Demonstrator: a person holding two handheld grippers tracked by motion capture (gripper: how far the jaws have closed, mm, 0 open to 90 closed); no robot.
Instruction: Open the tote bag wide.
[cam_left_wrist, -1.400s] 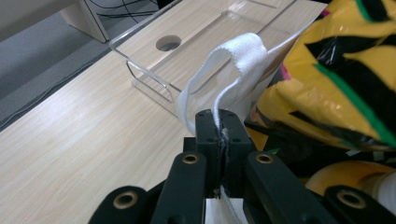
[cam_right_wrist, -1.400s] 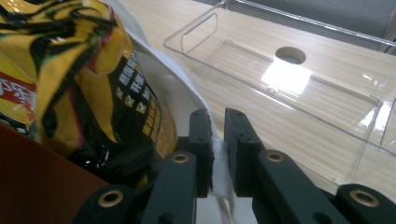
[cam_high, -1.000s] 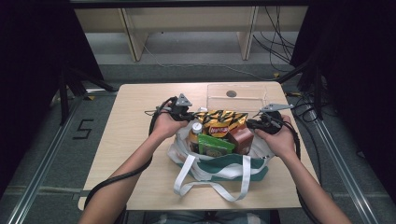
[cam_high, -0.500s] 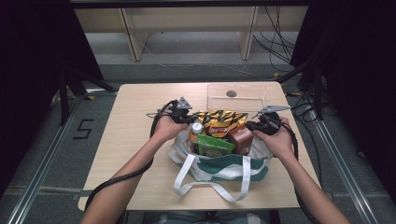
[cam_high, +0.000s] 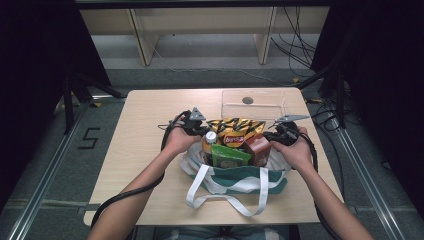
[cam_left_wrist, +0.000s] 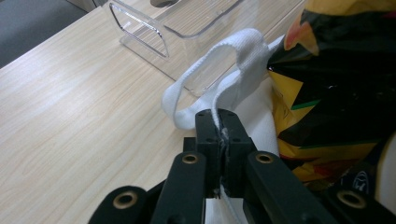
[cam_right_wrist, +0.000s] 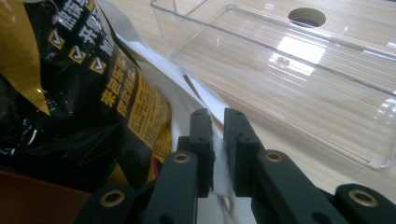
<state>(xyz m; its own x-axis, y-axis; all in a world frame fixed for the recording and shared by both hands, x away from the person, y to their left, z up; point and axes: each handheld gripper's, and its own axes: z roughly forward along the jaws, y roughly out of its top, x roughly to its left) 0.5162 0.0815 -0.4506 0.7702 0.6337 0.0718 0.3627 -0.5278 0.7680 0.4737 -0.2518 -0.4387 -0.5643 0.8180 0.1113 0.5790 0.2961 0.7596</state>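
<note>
A white-and-green tote bag, stuffed with snack packets, is stood upright on the table's near half, its far white strap looped upward.

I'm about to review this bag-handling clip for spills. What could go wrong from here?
1. The left hand-held gripper pinches only a thin edge of the white strap; a pull may slip it free.
2. The right hand-held gripper also clamps just a narrow bit of white fabric, so the bag could tilt if one side lets go.
3. The chip bags and bottle stick out above the bag's rim; they may tumble out toward the clear box.
</note>
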